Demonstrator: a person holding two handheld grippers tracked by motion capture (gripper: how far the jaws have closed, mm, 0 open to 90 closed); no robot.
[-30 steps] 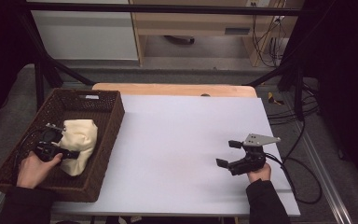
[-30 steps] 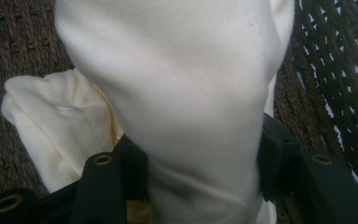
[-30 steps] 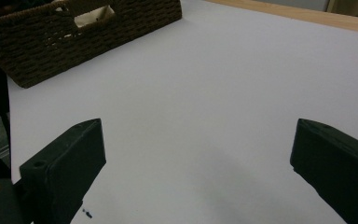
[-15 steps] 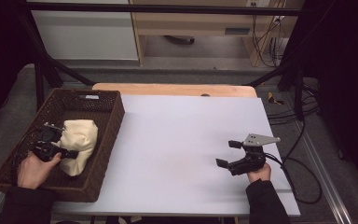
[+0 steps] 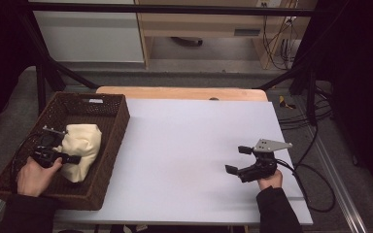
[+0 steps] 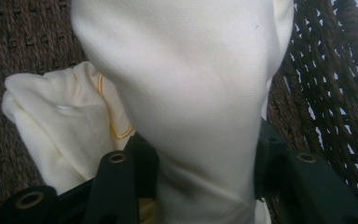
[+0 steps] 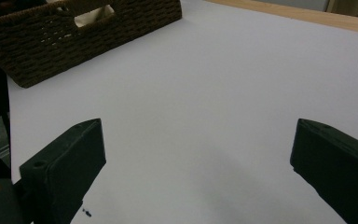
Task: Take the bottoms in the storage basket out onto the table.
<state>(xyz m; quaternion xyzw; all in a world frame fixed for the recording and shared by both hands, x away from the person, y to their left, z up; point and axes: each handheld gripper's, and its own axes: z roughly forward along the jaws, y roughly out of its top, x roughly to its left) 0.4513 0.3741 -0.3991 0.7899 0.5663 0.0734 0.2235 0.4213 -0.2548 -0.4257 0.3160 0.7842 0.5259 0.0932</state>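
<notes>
White tabletop (image 5: 184,155) is seen from above, with a wooden strip along its far edge and dark floor and cables around it. At the left, the left hand-held gripper (image 5: 67,158) is held inside a dark brown woven basket (image 5: 111,141) by the person's left hand (image 5: 35,175). Its jaws are clenched on a pale yellow cloth (image 5: 80,148), a thick fold of which is pinched between them in the left gripper view (image 6: 196,140). More of the cloth is bunched beside the fold, with a yellow stitched seam visible, against the basket's weave (image 6: 326,84). The basket sits at the tabletop's left edge. At the right, well apart from the basket, the right hand-held gripper (image 5: 238,159) is held just above the bare tabletop, its jaws spread wide with nothing between them. A cable (image 5: 315,184) trails from it off the right edge.
</notes>
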